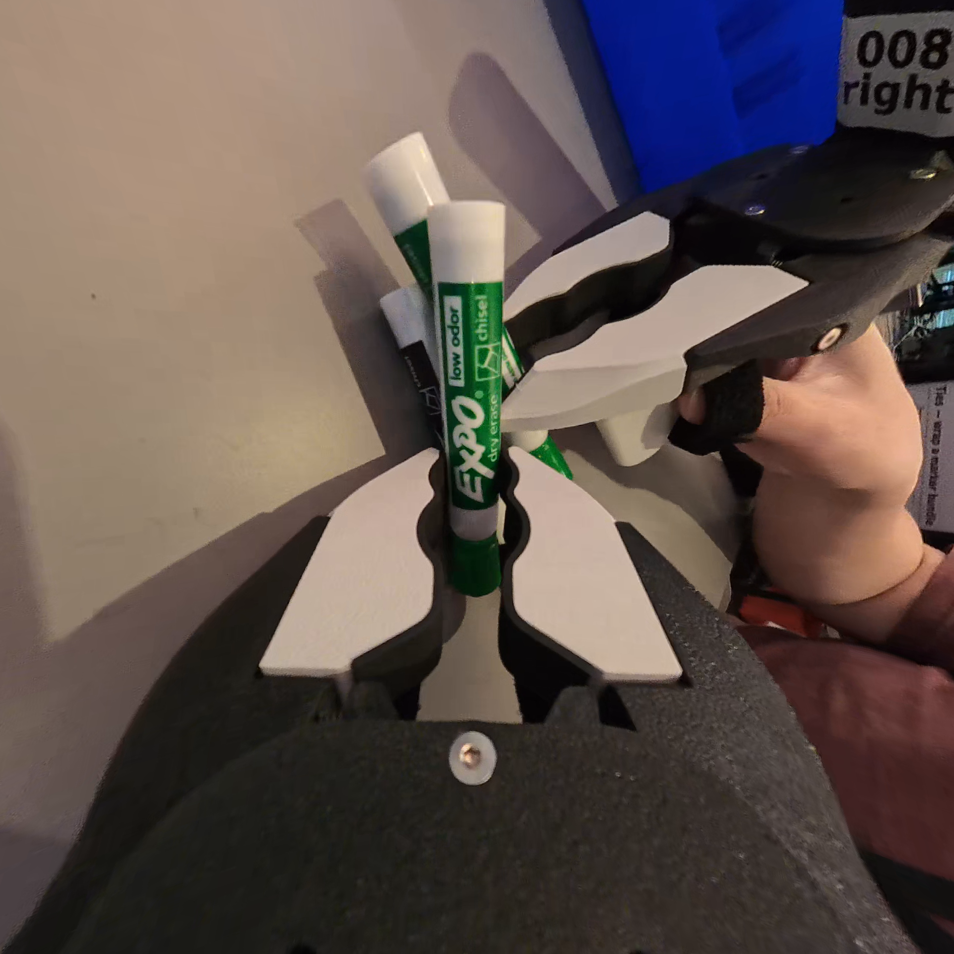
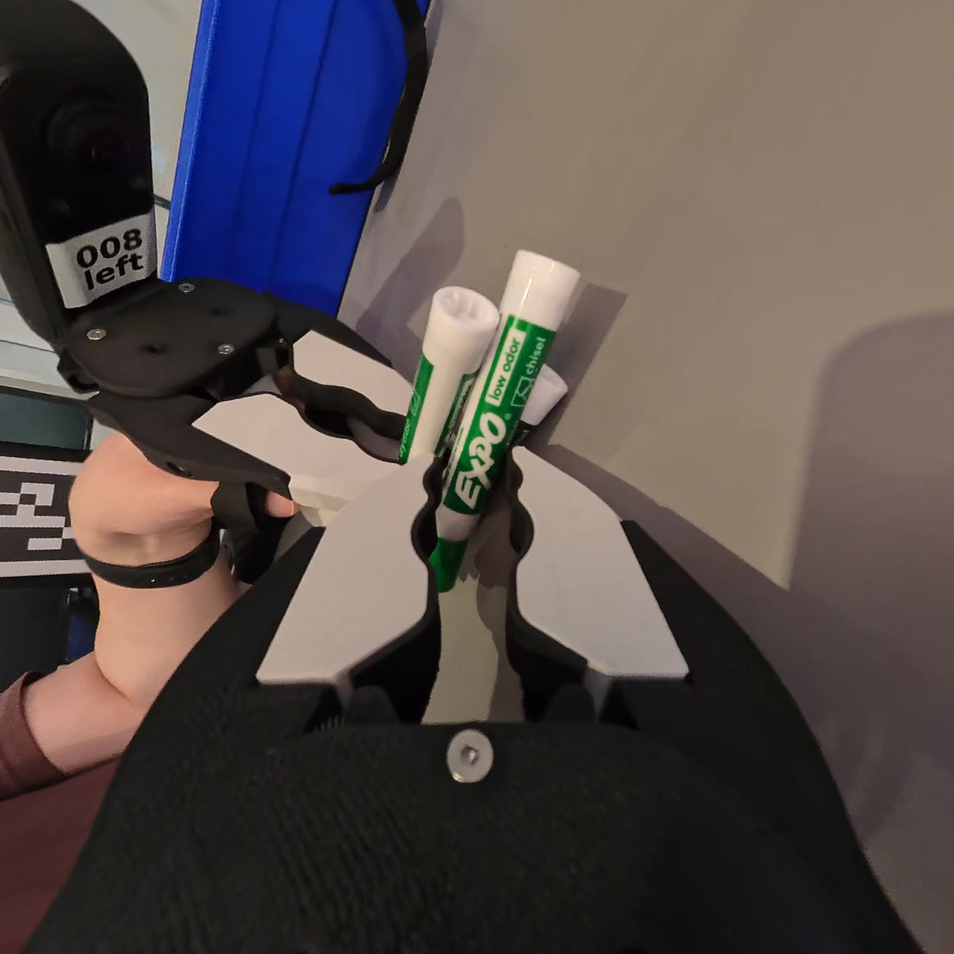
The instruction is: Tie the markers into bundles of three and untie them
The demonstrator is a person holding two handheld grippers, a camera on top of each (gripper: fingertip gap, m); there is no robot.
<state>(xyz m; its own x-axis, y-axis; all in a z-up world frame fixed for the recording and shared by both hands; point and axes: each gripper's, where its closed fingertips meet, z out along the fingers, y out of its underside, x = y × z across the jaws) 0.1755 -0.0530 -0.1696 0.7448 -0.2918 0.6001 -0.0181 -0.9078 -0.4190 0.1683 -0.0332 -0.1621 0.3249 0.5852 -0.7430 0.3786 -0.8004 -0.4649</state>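
left tool [image 1: 474,464]: clamped on upright green marker [image 1: 467,320]
right tool [image 2: 472,470]: at 1 o'clock, pinching second green marker [image 2: 521,351]
advice: square the barrels parallel before tying

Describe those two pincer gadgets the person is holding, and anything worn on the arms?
Each hand-held gripper, left and right, has a rough black plastic body, two flat white fingers edged with wavy black rubber pads, and a silver screw. Each carries a black camera housing with a white printed label. Black straps loop the trigger fingers. The person wears dark red sleeves and a black wristband.
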